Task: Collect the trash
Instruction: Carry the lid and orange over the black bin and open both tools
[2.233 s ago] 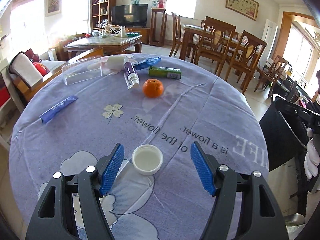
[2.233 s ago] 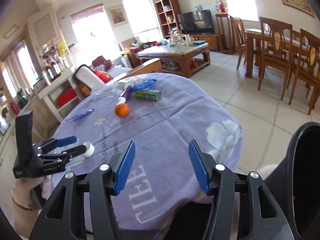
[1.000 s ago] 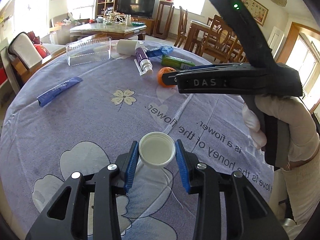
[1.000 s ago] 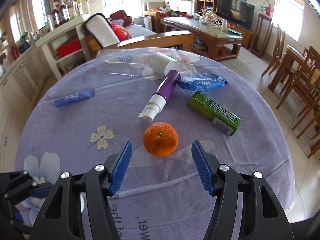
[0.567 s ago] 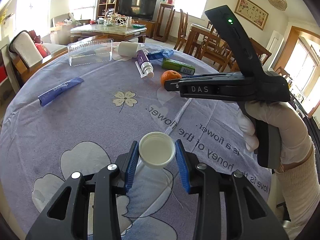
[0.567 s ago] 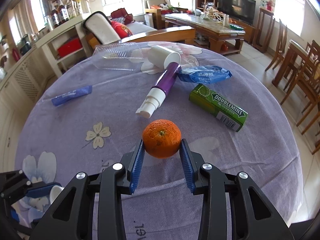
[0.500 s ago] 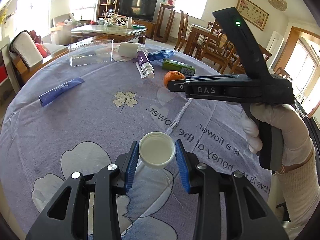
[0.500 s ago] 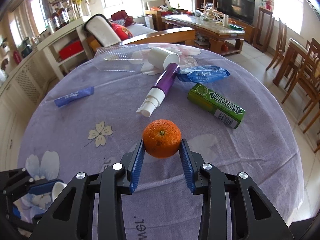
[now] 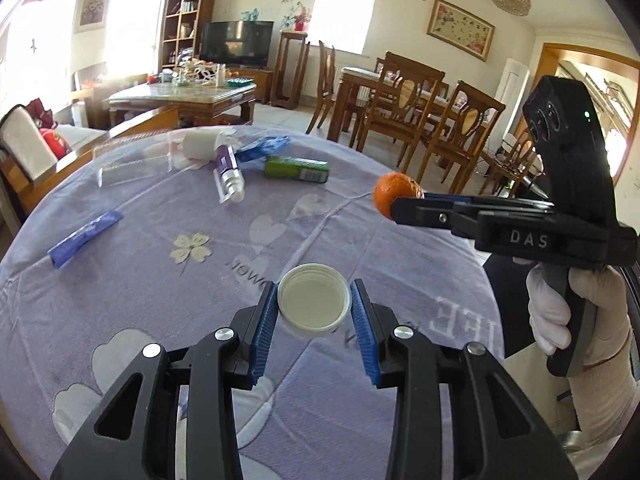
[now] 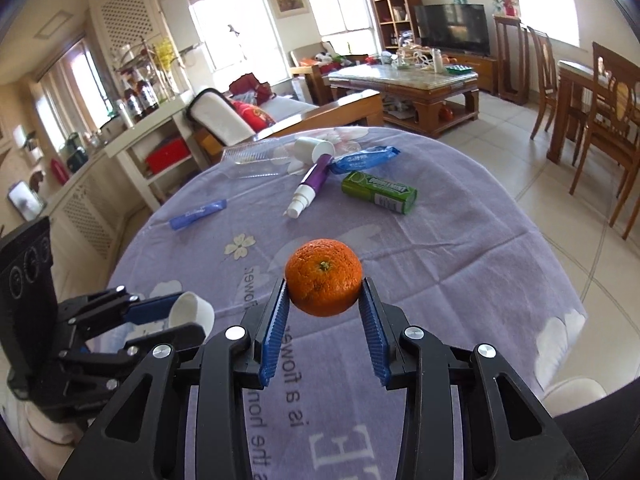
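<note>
Left tongs (image 9: 313, 312) clamping white cap (image 9: 313, 301), right tongs (image 10: 324, 312) gripping orange (image 10: 323, 277), wrappers (image 10: 365, 161) beyond

A white cap (image 9: 313, 301), hollow side up, and an orange (image 10: 323, 277) are both lifted above the lilac tablecloth (image 9: 160, 280).

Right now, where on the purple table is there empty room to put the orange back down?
Bare cloth lies between the blue sachet, the purple pump bottle and the printed words near the held orange. The right side past the green gum pack is bare too. The far edge is crowded: clear tray, white cup, blue wrapper.
</note>
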Demonstrator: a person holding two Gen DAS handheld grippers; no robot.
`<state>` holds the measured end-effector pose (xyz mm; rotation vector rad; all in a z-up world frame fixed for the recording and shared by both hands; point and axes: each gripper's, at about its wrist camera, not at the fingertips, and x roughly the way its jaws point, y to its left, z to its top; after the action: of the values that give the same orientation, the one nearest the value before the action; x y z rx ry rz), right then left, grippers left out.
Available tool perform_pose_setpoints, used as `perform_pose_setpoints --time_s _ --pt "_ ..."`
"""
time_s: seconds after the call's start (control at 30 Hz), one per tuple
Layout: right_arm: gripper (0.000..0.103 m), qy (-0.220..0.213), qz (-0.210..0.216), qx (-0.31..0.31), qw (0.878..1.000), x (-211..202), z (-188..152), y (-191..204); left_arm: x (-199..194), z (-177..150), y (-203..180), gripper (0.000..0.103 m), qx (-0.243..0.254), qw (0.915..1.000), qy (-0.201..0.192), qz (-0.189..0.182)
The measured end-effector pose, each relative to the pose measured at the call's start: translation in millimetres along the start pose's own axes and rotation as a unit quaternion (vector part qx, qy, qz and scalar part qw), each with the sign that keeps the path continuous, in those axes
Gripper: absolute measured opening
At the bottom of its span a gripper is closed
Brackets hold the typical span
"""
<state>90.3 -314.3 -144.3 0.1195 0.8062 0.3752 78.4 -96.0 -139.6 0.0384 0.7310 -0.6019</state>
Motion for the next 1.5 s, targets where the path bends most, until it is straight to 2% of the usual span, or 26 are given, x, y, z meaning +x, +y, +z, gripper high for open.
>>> perform_pose_setpoints --time_s 0.23,0.43,0.67,0.9,1.0,1.17,1.5 --pt "0.037 -0.042 -0.044 0.034 0.998 -75.6 -29.2 -39.5 10.0 26.8 -62.4 0.037 0.054 0.9957 -0.038 -0.065" --pt "0.037 -0.069 -0.096 0.075 0.990 -136.1 -59.4 -81.3 27.3 39.2 -121.7 0.037 0.093 0.9851 -0.051 -0.135" --pt "0.037 -0.090 -0.169 0.139 0.972 -202.0 -108.4 -137.0 63.4 43.7 -199.5 0.037 0.136 0.9655 -0.028 -0.220" --pt "0.037 -0.101 -0.223 0.228 0.942 -254.6 -169.9 -197.3 110.8 38.6 -269.8 0.037 0.153 0.9395 0.017 -0.306" --pt "0.037 -0.103 -0.234 0.258 0.932 -266.9 -191.3 -215.9 126.5 35.8 -291.9 0.037 0.163 0.9325 0.028 -0.321" --pt "0.037 -0.103 -0.249 0.284 0.920 -277.0 -216.9 -238.7 152.2 30.5 -319.5 0.037 0.182 0.9270 0.055 -0.323" --pt "0.037 -0.088 -0.244 0.300 0.918 -270.5 -230.6 -247.8 170.0 18.7 -334.6 0.037 0.201 0.9236 0.083 -0.316"
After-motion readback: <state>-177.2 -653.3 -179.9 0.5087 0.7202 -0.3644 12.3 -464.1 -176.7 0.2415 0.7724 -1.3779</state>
